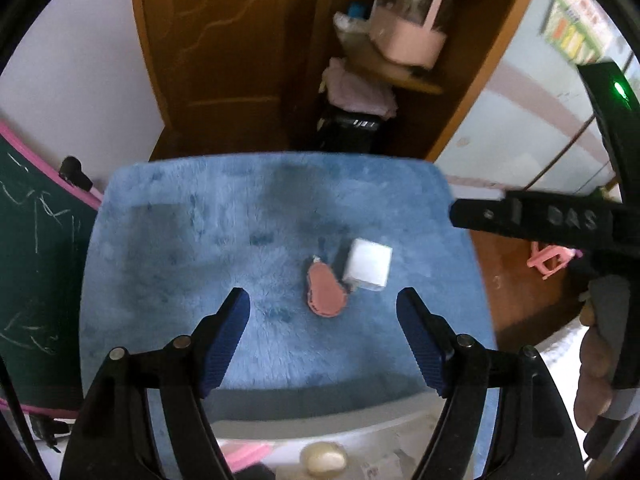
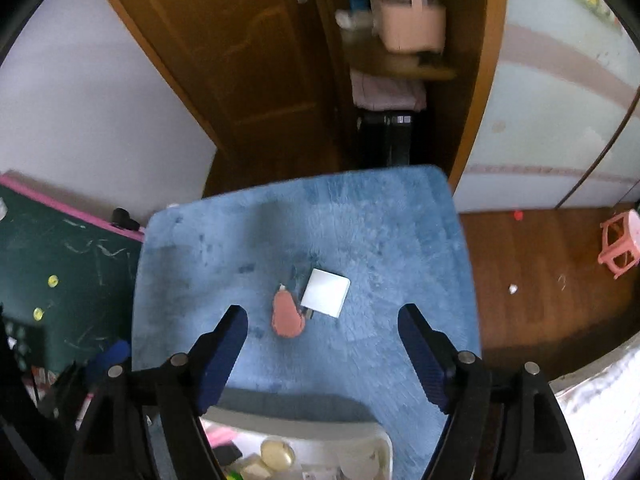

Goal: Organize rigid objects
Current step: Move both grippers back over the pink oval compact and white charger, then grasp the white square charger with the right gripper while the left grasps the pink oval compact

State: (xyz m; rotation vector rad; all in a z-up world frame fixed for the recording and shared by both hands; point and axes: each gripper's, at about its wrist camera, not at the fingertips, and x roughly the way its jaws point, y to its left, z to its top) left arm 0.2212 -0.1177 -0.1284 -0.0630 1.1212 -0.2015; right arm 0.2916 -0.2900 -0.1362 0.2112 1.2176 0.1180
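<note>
White block (image 1: 368, 267) and pink pear-shaped piece (image 1: 325, 290) lie touching at frame centre on our blue-covered table (image 1: 168, 240). Both left hand-held gripper (image 1: 323, 304) and right hand-held gripper (image 2: 322, 322) hover wide, empty; we should descend squarely, straddling one item.

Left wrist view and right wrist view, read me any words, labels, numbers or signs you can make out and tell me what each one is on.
"DAS", raised letters on the black arm of the right tongs; the reading is uncertain because of blur.
Colourful poster on the wall: printed text, too blurred to read.
Green chalkboard: chalk scribbles only, no legible words.
White box and pink pouch on the blue mat: no readable text.
</note>
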